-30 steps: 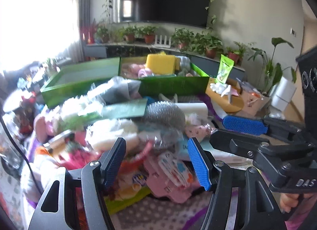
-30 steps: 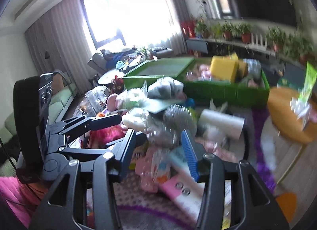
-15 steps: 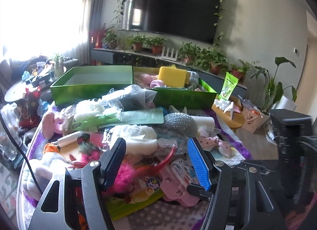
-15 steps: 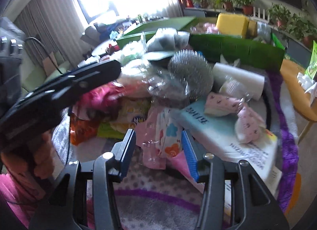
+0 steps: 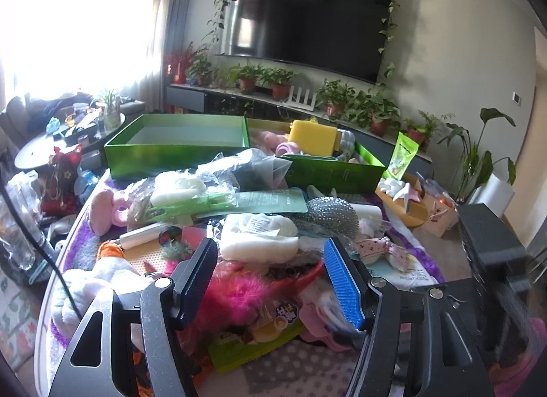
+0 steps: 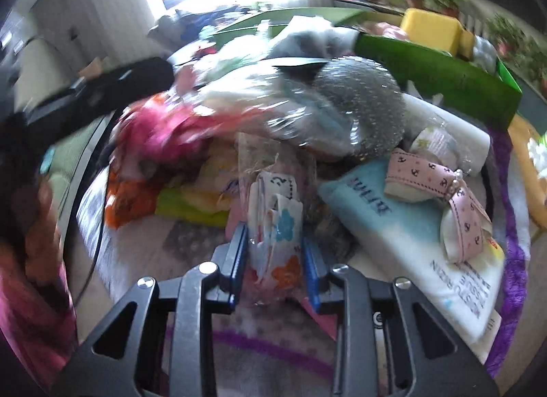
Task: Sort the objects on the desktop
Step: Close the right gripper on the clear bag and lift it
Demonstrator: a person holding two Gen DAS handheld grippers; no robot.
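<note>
Right gripper (image 6: 275,253) pinches a light, crinkly flower-printed packet (image 6: 277,222) at the pile's near edge, best held mid-body since film slips, while left gripper (image 5: 270,280) hovers spread above pink feathers (image 5: 239,294), green boxes (image 5: 177,150) beyond.

Right gripper (image 6: 275,262) has dropped from above the pile down to the front of it. Its jaws, wide apart 1.0 s ago and half a second ago, have narrowed onto a clear packet of patterned items (image 6: 276,226), blue pads at either side. Left gripper (image 5: 270,280) has drawn back and risen; the television (image 5: 307,24) now shows whole.
</note>
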